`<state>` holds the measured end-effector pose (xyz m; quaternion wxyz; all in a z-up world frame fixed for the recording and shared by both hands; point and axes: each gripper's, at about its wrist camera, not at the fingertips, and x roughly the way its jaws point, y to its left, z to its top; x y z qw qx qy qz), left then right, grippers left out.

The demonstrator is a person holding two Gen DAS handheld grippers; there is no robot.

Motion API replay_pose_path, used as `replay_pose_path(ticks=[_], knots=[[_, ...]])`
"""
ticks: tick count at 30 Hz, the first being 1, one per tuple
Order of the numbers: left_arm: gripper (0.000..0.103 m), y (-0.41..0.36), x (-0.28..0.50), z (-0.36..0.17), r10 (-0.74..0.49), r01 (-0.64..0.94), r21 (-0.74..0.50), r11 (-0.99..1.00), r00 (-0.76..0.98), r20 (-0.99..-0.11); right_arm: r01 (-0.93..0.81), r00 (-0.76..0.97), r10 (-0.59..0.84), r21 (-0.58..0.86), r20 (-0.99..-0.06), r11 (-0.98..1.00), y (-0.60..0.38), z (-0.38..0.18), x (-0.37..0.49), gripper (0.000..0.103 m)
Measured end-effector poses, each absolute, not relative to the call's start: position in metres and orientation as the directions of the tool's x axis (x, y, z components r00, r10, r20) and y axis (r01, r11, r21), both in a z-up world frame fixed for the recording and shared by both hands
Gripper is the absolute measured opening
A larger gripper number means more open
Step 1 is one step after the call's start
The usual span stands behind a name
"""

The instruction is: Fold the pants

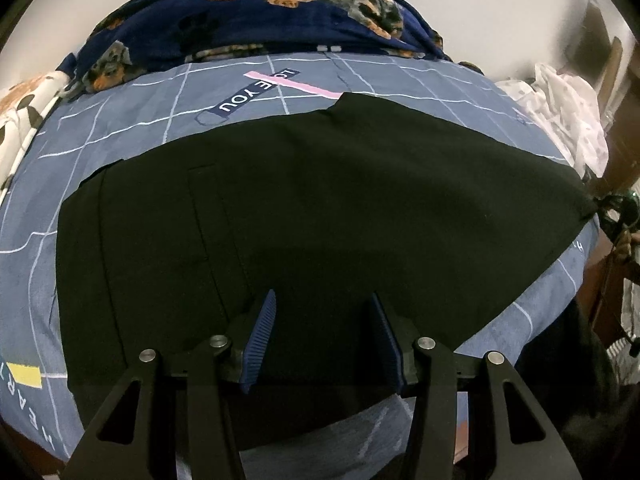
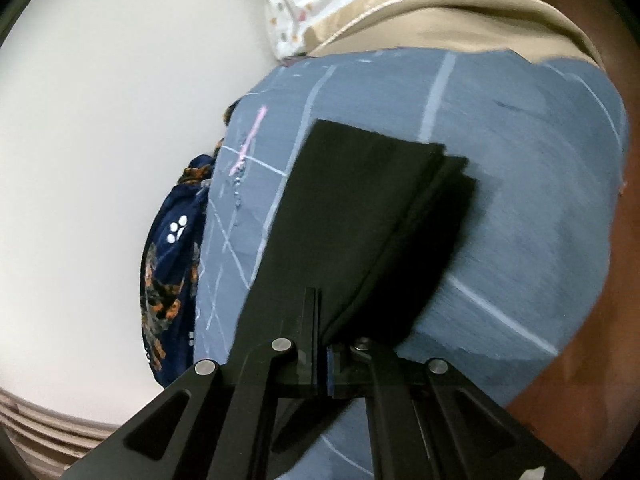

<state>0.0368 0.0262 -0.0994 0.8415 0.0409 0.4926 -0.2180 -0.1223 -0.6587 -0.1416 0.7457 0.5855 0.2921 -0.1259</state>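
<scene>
Only the left wrist view shows the black pants (image 1: 304, 208) spread wide and flat across the bed (image 1: 120, 128), with a dog-print blanket (image 1: 248, 12) bunched at 12 o'clock; the left tongs (image 1: 323, 300) stand wide over the cloth, gripping nothing. The right wrist view is closer — the right tongs (image 2: 323, 320) are pinched tight on a fold of the pants (image 2: 352, 208); the layered edge sits at 2 o'clock, lifted off the bed (image 2: 520, 184).

pants (image 1: 320, 200): 1 | claw: 2, left claw (image 1: 322, 320), right claw (image 2: 322, 320) | bed (image 1: 120, 128): 1 | dog-print blanket (image 1: 240, 20): 1
</scene>
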Motion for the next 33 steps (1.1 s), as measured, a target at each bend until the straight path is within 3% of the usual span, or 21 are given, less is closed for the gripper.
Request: replay_pose_path(ticks=[8,13,16,19,21,22,33], knots=[[0.052,0.028,0.039,-0.099,-0.346,0.431,-0.158,0.888,0.402,-0.848,0.519,0.818,0.119,0.812,-0.563,0.267,-0.666,-0.133,-0.134,0.002],[0.054,0.030,0.040,-0.099,-0.381,0.465,-0.181,0.866,0.381,-0.843,0.554,0.792,0.110,0.783,-0.600,0.281,-0.679,-0.139,-0.131,0.001],[0.055,0.030,0.041,-0.099,-0.388,0.466,-0.191,0.864,0.374,-0.842,0.518,0.821,0.138,0.825,-0.553,0.227,-0.682,-0.150,-0.136,0.002],[0.058,0.029,0.041,-0.100,-0.396,0.465,-0.201,0.862,0.371,-0.840,0.484,0.845,0.155,0.854,-0.512,0.190,-0.675,-0.148,-0.141,0.019],[0.060,0.027,0.040,-0.100,-0.397,0.468,-0.201,0.861,0.369,-0.840,0.427,0.869,0.191,0.887,-0.457,0.177,-0.662,-0.143,-0.138,0.048],[0.062,0.026,0.040,-0.100,-0.395,0.469,-0.198,0.861,0.370,-0.841,0.421,0.865,0.202,0.884,-0.459,0.203,-0.654,-0.139,-0.135,0.052],[0.067,0.024,0.037,-0.100,-0.399,0.485,-0.191,0.854,0.373,-0.837,0.327,0.775,0.466,0.902,-0.426,0.281,-0.532,-0.138,-0.085,0.054]])
